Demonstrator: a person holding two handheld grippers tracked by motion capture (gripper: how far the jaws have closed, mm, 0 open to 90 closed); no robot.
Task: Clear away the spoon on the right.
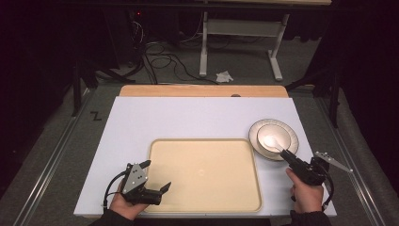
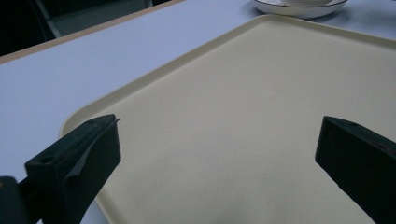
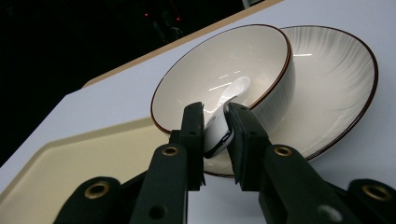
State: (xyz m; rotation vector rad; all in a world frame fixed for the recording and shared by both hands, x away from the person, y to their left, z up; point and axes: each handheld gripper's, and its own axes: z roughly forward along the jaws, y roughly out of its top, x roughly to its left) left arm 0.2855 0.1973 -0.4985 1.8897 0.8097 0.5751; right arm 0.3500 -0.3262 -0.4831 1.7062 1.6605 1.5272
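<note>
A recording lab set up for tabletop trials, not a lived-in room

From my station I see a white rectangular tabletop [image 1: 188, 117] on a pale wooden board [image 1: 202, 90], ringed by black curtains and standing on grey carpet. Behind it a tangle of black cables [image 1: 160, 61] runs across the floor past the grey metal legs of a second bench [image 1: 244, 42], with a crumpled white paper scrap [image 1: 224, 76] lying nearby. Small red indicator lights [image 3: 161, 16] glow in the dark beyond. Silver metal rails [image 1: 51, 160] frame the floor on both sides.
</note>
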